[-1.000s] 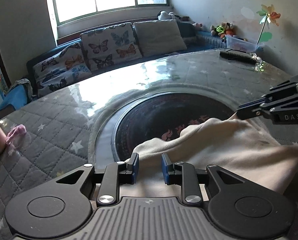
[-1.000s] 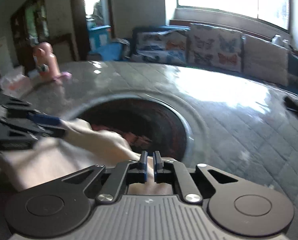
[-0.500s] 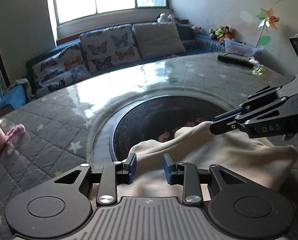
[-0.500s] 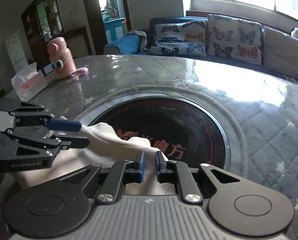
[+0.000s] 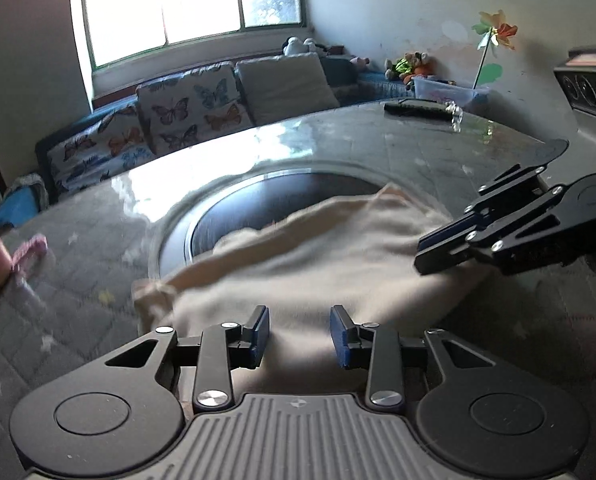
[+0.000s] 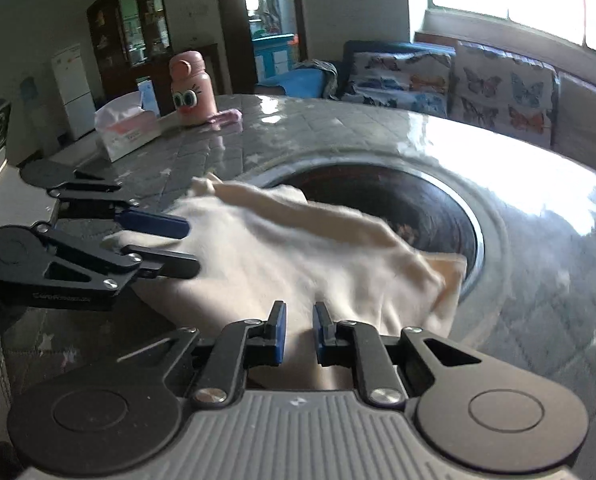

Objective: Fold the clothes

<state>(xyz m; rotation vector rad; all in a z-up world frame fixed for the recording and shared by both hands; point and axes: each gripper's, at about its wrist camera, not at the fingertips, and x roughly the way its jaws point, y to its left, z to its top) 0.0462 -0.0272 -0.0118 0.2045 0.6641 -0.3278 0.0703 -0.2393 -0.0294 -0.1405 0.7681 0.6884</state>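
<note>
A cream garment [image 5: 318, 256] lies in a loose heap on the round quilted table [image 5: 97, 240], partly over its dark centre disc [image 5: 281, 196]. It also shows in the right wrist view [image 6: 298, 256]. My left gripper [image 5: 300, 334] is open at the garment's near edge, with cloth showing between the fingers but not clamped. My right gripper [image 6: 299, 330] is open at the garment's other edge. Each gripper shows in the other's view: the right gripper [image 5: 430, 254], the left gripper [image 6: 187, 246].
A pink bottle [image 6: 191, 88], a tissue box [image 6: 123, 130] and a pink cloth [image 6: 227, 117] stand at one side of the table. A black remote [image 5: 416, 110] lies at the far edge. A sofa with butterfly cushions [image 5: 185, 108] runs behind.
Both grippers have opened and let go of the garment, which has dropped flatter onto the table. Both have pulled back from it a little.
</note>
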